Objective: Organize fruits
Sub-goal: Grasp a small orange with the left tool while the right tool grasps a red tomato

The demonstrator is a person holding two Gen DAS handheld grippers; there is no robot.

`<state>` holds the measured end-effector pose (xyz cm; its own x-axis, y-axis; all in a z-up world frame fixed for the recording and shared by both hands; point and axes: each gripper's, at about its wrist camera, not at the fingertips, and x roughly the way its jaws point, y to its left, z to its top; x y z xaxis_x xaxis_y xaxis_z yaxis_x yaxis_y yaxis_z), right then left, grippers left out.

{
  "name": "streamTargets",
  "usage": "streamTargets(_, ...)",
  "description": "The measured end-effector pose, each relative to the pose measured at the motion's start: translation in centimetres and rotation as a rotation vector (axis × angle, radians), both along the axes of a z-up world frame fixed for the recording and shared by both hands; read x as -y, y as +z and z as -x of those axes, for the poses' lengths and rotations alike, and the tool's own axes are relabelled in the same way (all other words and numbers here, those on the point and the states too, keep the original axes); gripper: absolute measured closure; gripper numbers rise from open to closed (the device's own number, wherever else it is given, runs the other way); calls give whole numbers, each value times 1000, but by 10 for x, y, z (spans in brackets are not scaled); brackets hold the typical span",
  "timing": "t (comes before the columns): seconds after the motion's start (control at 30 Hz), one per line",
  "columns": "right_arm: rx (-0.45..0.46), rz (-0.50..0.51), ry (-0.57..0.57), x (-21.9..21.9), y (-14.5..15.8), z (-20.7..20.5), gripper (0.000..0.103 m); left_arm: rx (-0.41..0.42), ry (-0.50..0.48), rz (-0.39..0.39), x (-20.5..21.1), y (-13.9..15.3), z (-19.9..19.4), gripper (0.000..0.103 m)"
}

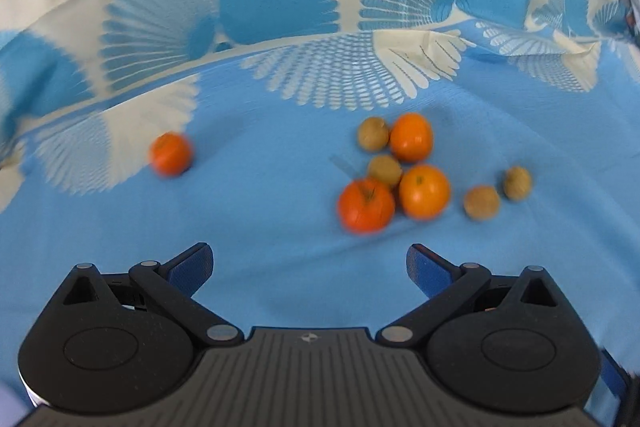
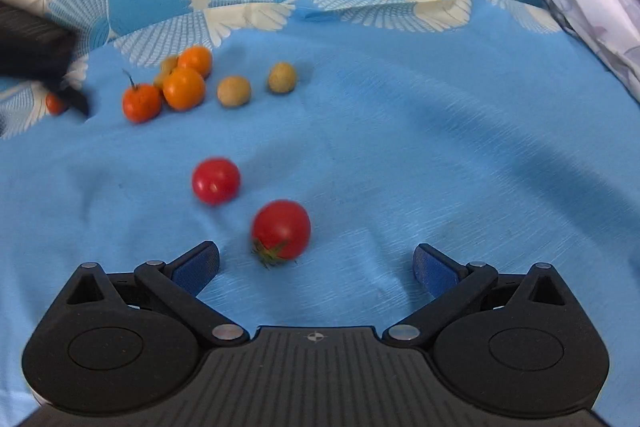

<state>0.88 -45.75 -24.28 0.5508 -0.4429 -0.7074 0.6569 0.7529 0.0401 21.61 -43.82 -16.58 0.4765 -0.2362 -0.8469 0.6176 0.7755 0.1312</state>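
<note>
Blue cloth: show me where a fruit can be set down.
Free: the blue cloth right of the two tomatoes and the far-right brown fruit; also the stretch between the lone orange and the orange-and-brown cluster. The cluster itself is crowded, fruits touching.

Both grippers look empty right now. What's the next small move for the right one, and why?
Probably ease the right gripper forward and a little left, so its open jaws straddle the nearest tomato. That tomato lies just ahead of the fingers, apart from the second tomato and the orange cluster, so closing on it should disturb nothing else.
</note>
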Motion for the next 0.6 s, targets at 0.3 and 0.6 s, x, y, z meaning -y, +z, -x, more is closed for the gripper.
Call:
streamTargets(0.3, 48, 54, 28, -8, 5, 5, 37, 6, -45, 5, 25, -21, -27, 59)
streamTargets(0.6, 127, 40, -21, 2, 13, 15, 73, 23, -41, 30, -21, 10, 0, 63)
